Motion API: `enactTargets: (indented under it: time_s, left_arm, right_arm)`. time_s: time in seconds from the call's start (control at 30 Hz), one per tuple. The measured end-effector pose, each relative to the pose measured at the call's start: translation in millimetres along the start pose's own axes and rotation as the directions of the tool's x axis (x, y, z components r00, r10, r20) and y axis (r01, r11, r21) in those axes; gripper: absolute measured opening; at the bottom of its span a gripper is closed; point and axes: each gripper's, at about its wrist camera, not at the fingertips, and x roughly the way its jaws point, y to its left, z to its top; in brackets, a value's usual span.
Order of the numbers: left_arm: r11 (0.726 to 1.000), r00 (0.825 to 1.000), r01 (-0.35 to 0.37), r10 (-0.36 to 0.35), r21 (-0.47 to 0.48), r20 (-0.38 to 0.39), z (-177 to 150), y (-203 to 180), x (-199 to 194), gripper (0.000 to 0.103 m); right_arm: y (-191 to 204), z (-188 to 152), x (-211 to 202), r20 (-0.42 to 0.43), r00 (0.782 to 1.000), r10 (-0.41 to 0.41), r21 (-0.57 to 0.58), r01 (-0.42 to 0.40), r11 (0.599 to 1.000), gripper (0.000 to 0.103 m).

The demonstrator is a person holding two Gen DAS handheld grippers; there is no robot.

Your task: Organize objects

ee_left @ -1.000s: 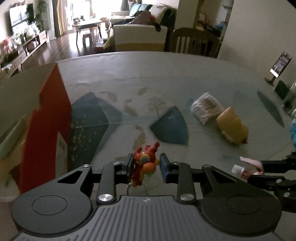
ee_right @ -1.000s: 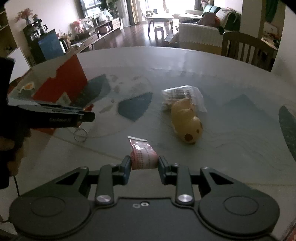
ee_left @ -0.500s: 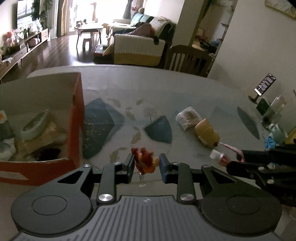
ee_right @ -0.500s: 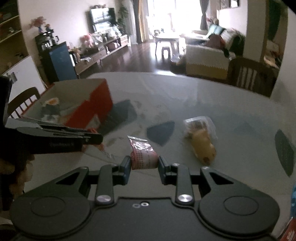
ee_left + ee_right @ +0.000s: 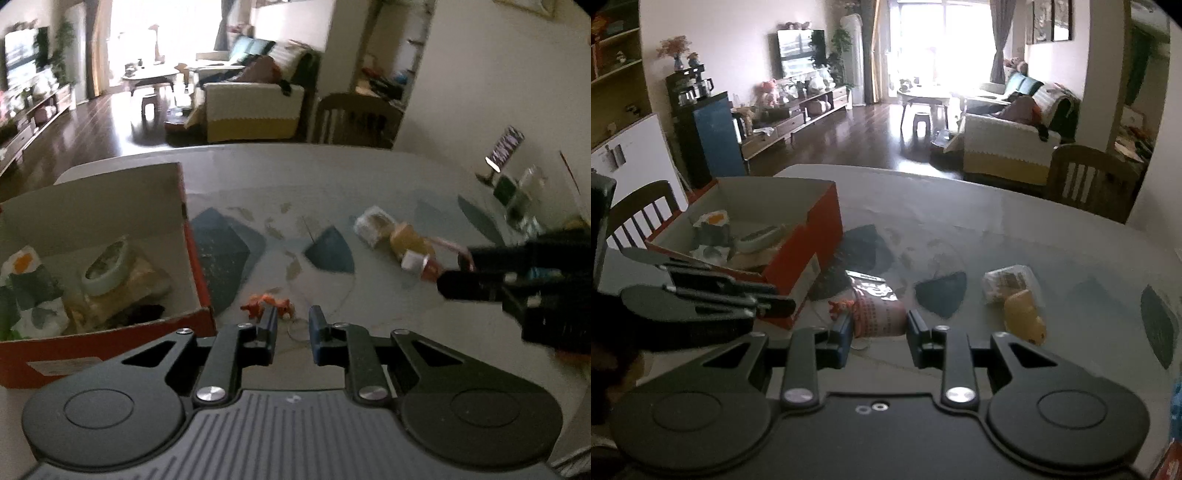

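sofa [image 5: 1004,147] | wooden chair [image 5: 1089,177] | television [image 5: 799,46] | blue cabinet [image 5: 714,136] | phone on stand [image 5: 504,151]

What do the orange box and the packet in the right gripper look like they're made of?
Orange box: looks like cardboard, matte, with a raw brown cut edge and pale inner walls. Packet in the right gripper: probably thin plastic film, crinkled and printed, with a flat sealed end catching light.
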Motion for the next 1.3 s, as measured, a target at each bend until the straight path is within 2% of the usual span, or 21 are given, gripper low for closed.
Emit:
enactTargets:
  time_s: [0.13,0.23,0.33,0.4,0.43,0.57,0.73,0.87,1.0,1.3]
  left_arm:
    - [1.000,1.000,0.007,-0.006,0.024,-0.025,-5.2,-9.4,11.1,0.018]
    - [0.999,0.999,-0.015,0.016,0.029,-0.033,-3.7,-16.2,23.8,0.020]
    - [0.999,0.998,-0.047,0.048,0.028,-0.039,-1.6,-24.2,38.7,0.037]
    - [0.997,0.997,-0.070,0.071,0.022,-0.029,-1.4,-29.7,47.9,0.070]
    - [0.996,0.996,-0.087,0.088,0.015,-0.020,-1.5,-32.7,52.6,0.073]
    - [0.989,0.989,-0.149,0.149,-0.015,-0.027,0.3,-41.6,77.9,0.074]
    - [0.961,0.963,-0.268,0.267,-0.068,-0.029,-2.5,-47.7,109.7,0.074]
    - [0.919,0.921,-0.389,0.389,-0.060,-0.013,-6.5,-52.5,126.0,0.074]
    - [0.897,0.900,-0.436,0.434,-0.080,-0.041,-4.6,-45.8,139.9,0.074]
    - [0.893,0.904,-0.426,0.418,-0.142,-0.088,-5.7,-35.9,152.3,0.073]
  right_arm:
    - [-4.2,-4.6,-0.6,-0.005,1.000,-0.019,0.022,0.019,1.000,0.029]
    - [-13.6,-9.0,-1.5,-0.011,1.000,-0.026,0.035,0.027,0.999,0.029]
    - [-25.4,-13.0,-1.2,-0.019,0.999,-0.027,0.040,0.028,0.999,0.029]
    - [-35.2,-15.6,-0.5,-0.025,0.999,-0.021,0.042,0.022,0.999,0.029]
    - [-39.8,-16.9,0.2,-0.029,0.999,-0.019,0.042,0.020,0.999,0.029]
    - [-58.2,-21.9,6.3,-0.052,0.999,0.002,0.030,0.000,1.000,0.029]
    - [-79.3,-26.5,16.3,-0.076,0.997,0.031,0.005,-0.031,1.000,0.030]
    - [-92.6,-29.4,25.2,-0.098,0.993,0.061,-0.004,-0.062,0.998,0.030]
    - [-101.8,-30.3,32.9,-0.112,0.990,0.084,-0.009,-0.086,0.996,0.030]
    - [-117.3,-31.4,39.0,-0.120,0.986,0.120,0.002,-0.120,0.993,0.030]
